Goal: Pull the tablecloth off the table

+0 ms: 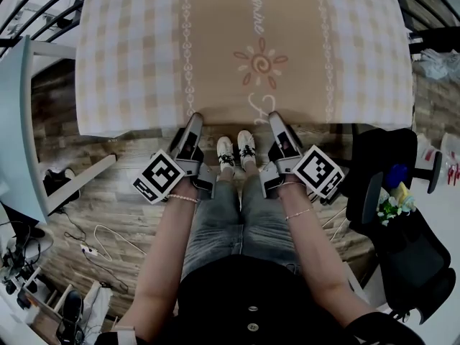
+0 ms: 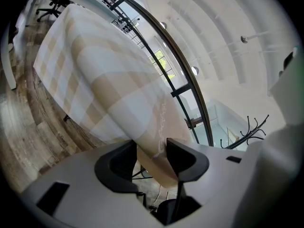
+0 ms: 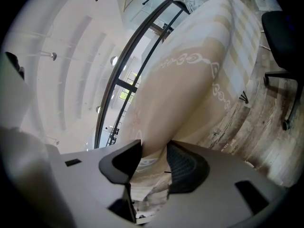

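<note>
Beige checked tablecloth [image 1: 244, 49], cursive lettering [image 1: 256, 6], maybe "Jasmine"

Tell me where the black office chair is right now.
In the head view the black office chair stands on the person's right, just beyond the right hand-held gripper, by the near right corner of the tablecloth.

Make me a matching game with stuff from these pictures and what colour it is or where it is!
1. tablecloth
2. shoes
3. office chair
4. left gripper

A. black, off to the right
B. clamped on the cloth's near edge
C. beige and white checks
D. white pair

Pairs: 1-C, 2-D, 3-A, 4-B.
</note>
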A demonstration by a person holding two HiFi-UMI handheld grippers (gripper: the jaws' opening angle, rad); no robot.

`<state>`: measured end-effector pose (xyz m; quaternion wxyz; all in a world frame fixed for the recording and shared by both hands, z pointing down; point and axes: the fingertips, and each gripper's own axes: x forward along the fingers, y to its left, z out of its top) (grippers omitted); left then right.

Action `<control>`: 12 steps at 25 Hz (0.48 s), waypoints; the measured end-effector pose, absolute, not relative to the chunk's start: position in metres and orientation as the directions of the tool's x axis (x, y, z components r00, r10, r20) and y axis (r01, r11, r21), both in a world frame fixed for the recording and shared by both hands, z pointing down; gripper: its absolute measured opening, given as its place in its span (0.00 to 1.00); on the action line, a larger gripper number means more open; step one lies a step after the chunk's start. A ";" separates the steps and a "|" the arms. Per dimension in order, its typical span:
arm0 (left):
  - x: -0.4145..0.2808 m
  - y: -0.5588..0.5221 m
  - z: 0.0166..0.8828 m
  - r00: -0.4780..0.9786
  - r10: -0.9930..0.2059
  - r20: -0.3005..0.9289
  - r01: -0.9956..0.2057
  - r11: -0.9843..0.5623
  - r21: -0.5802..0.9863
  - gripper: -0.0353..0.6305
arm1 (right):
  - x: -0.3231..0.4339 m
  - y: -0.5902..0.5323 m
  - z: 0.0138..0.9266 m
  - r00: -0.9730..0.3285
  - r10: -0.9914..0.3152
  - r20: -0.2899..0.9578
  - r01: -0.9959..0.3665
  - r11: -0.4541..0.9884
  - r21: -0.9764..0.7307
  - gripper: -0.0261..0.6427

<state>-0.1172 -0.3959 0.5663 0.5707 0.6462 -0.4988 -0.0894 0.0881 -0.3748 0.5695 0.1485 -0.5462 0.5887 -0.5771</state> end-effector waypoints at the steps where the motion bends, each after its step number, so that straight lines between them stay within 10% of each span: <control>1: -0.117 -0.395 0.565 0.489 -0.745 0.453 -0.543 0.145 0.827 0.35 | 0.088 -0.374 0.567 -0.358 -0.815 0.455 -0.479 -0.258 -0.839 0.30; 12: -0.113 -0.380 0.555 0.552 -0.710 0.437 -0.567 0.065 0.821 0.12 | 0.086 -0.359 0.557 -0.331 -0.826 0.457 -0.527 -0.240 -0.815 0.09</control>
